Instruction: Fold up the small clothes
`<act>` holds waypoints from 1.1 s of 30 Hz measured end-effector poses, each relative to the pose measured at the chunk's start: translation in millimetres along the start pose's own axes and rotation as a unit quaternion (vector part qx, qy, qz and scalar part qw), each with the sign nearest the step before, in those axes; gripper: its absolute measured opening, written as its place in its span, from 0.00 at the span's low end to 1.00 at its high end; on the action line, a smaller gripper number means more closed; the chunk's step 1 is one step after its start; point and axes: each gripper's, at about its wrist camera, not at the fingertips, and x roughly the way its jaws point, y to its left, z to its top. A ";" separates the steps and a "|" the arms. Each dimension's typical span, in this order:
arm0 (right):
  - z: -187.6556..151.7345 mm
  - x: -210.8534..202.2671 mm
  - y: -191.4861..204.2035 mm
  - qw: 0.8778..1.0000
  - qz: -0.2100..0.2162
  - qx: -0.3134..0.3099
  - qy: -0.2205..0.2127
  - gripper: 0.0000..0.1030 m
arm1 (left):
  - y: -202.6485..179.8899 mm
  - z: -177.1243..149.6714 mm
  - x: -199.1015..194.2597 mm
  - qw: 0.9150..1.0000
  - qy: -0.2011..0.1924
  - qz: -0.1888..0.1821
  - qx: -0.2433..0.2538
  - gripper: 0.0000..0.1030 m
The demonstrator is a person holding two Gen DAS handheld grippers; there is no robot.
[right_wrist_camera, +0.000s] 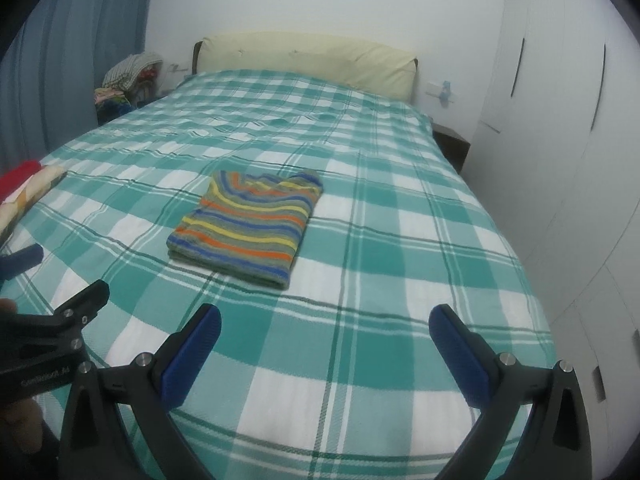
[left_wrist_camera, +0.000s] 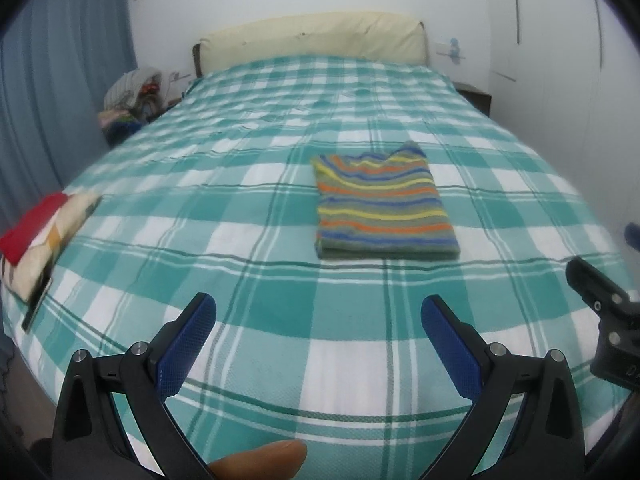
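Note:
A small striped garment (left_wrist_camera: pixel 382 208), in green, orange, yellow and blue, lies folded into a neat rectangle on the bed; it also shows in the right wrist view (right_wrist_camera: pixel 250 224). My left gripper (left_wrist_camera: pixel 318 308) is open and empty, hovering above the bedspread well short of the garment. My right gripper (right_wrist_camera: pixel 325 318) is open and empty too, above the bed's near end, to the right of the garment. The right gripper's body shows at the left wrist view's right edge (left_wrist_camera: pixel 608 300), and the left gripper's body at the right wrist view's left edge (right_wrist_camera: pixel 48 332).
The bed (left_wrist_camera: pixel 240 240) has a teal and white checked cover (right_wrist_camera: pixel 400 240) and a cream headboard (left_wrist_camera: pixel 316 40). A red and cream folded pile (left_wrist_camera: pixel 36 232) lies at the bed's left edge. A heap of clothes (left_wrist_camera: pixel 128 96) sits by the blue curtain (left_wrist_camera: pixel 60 80). White wardrobe doors (right_wrist_camera: pixel 560 120) stand to the right.

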 end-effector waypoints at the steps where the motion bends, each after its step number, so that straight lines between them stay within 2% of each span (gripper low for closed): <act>1: -1.0 -0.3 0.0 1.000 -0.001 0.001 -0.001 0.99 | -0.7 0.2 -0.2 1.000 -0.001 0.001 0.004 1.00; 9: -3.0 2.8 1.2 1.000 0.005 0.002 0.003 0.99 | -9.1 -0.6 -2.7 0.999 0.012 0.004 0.030 1.00; 15: 0.5 -10.9 -2.4 0.998 0.058 0.007 0.027 0.99 | -2.5 3.6 -15.7 1.000 0.012 -0.008 0.015 1.00; 21: 2.5 -18.5 3.7 1.000 0.025 -0.014 0.011 0.99 | 0.4 6.1 -17.9 1.000 0.015 -0.003 0.006 1.00; 25: -1.8 -10.6 8.2 0.999 0.031 -0.018 0.024 0.99 | 0.1 5.2 -16.4 1.000 0.015 0.006 0.015 1.00; 33: -1.7 -14.4 6.8 1.000 0.023 -0.016 0.012 0.99 | 5.0 1.1 -16.8 1.000 0.011 -0.013 -0.001 1.00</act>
